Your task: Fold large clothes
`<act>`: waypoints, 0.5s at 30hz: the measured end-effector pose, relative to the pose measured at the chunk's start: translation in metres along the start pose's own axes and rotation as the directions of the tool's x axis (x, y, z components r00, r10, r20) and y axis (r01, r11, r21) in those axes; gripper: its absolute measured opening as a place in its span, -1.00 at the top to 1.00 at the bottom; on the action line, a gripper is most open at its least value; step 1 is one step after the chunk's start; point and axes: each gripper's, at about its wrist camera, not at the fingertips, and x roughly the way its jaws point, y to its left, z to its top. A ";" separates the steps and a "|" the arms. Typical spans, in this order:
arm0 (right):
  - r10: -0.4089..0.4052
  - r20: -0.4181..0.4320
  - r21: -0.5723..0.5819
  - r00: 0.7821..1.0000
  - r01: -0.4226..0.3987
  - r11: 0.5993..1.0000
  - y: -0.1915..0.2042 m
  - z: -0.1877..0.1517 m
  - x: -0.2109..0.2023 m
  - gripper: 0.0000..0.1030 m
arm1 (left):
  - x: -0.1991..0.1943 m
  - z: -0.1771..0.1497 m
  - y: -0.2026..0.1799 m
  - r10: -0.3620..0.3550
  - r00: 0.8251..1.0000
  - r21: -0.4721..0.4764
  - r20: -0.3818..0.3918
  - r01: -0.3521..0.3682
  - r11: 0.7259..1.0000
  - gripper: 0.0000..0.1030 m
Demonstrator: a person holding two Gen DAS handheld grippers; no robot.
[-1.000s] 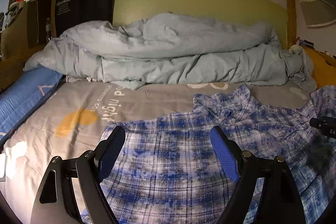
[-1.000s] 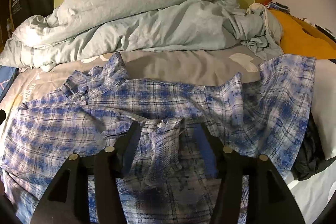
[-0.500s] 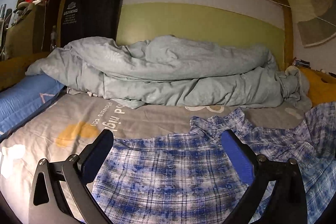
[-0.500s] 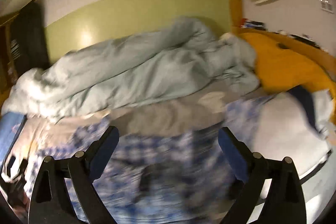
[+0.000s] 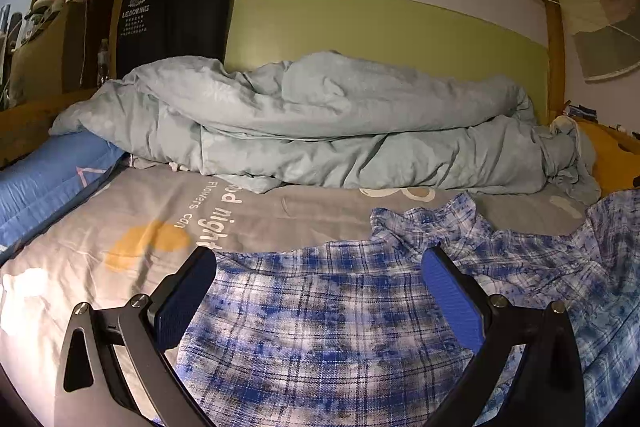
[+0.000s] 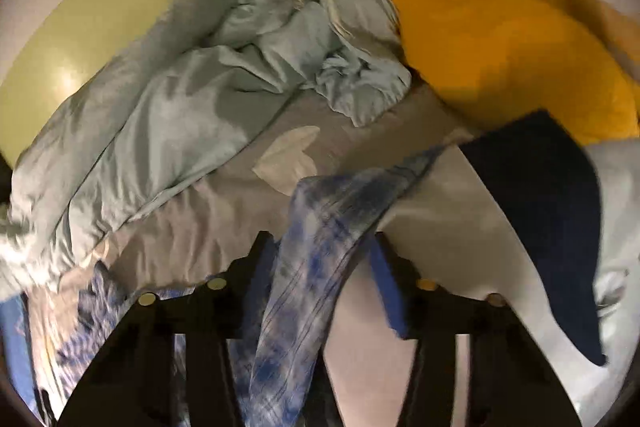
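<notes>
Left wrist view. The left gripper hovers with its fingers spread wide and nothing between them, low over the near left part of the blue plaid shirt. The shirt lies spread on the grey bedsheet, its collar toward the far side, where a crumpled pale duvet is heaped against the headboard.

Right wrist view. The right gripper points steeply down at the right edge of the bed, its jaws closing about the shirt sleeve, which runs up between them from near to far right; the blurred frame leaves it unclear whether the pads are pressing the cloth yet. A yellow pillow and a dark garment lie to the far right.

Step in hand, as judged: taking hold of the right sleeve to fold it inward over the body. The next move calls for a firm pinch, then a carry leftward across the shirt, while the left gripper steadies or takes the opposite side.
</notes>
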 end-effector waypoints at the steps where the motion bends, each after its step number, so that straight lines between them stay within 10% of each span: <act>1: -0.010 -0.002 0.004 1.000 0.010 1.000 -0.002 0.001 0.006 0.33 | 0.000 0.000 -0.002 0.005 1.000 0.009 0.001 -0.005 1.000 -1.00; 7: -0.121 0.004 -0.029 0.993 0.121 0.992 0.004 -0.001 0.019 0.97 | 0.002 -0.001 -0.004 0.004 1.000 0.014 -0.014 -0.004 1.000 -1.00; 15: 0.182 0.078 -0.235 0.980 -0.159 0.959 0.110 -0.060 -0.056 0.96 | 0.000 0.005 0.011 0.026 1.000 -0.058 -0.006 -0.026 0.998 -1.00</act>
